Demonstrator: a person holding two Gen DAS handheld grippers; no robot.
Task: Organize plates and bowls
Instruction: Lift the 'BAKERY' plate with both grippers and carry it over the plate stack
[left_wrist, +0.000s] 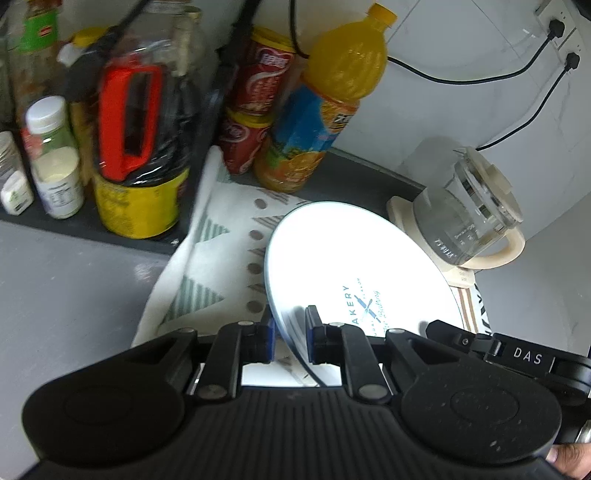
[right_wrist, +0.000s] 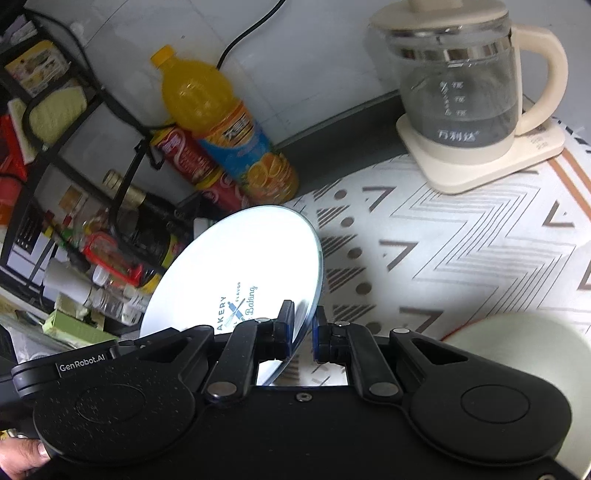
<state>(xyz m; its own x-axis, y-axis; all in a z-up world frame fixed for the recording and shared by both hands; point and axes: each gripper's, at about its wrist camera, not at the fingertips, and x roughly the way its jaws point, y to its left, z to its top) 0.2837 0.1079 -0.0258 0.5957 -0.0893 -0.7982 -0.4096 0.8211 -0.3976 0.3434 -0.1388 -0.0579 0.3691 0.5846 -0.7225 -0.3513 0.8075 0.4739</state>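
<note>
Above the patterned cloth on the desk, the left hand-held gripper is clenched on one edge of the tilted white plate while the right hand-held gripper pinches its opposite edge, with a glass kettle behind and a pale bowl at far right.

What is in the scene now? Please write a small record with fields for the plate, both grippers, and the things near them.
held item: white plate with blue print, tilted above the patterned cloth
left gripper: shut on the plate's rim
right gripper: shut on the plate's rim, other side
behind plate: orange juice bottle, red cans
kettle: glass, on cream base, standing on the cloth
bowl: white, partly hidden behind the right gripper
rack: black, holds bottles and jars
</note>
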